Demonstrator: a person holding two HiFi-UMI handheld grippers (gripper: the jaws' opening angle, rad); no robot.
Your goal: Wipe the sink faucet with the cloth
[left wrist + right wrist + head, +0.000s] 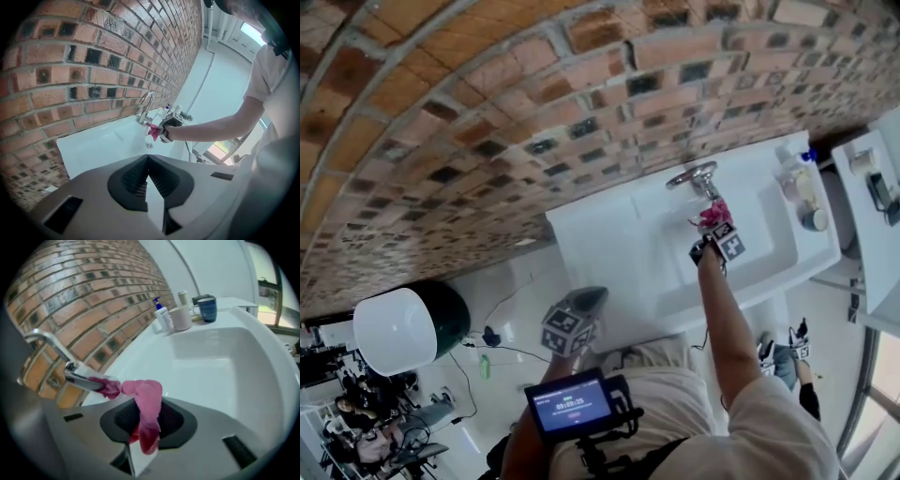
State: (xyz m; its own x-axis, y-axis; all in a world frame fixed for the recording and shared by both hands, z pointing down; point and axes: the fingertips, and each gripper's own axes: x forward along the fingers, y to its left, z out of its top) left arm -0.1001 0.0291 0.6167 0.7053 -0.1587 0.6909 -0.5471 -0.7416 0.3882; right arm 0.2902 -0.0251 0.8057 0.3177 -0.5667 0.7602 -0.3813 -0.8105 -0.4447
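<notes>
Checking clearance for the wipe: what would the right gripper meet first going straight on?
Probably the sink basin; the faucet sits left of that line, touched only by the cloth in the right gripper. Depth is unclear.

Daylight comes in from a window (249,32). The white sink (609,234) is very bright, almost washed out. The brick wall (441,141) looks darker. Both gripper views bend round at the edges, with black corners. Up close, the cloth (146,401) and faucet (51,345) look blurry.
</notes>
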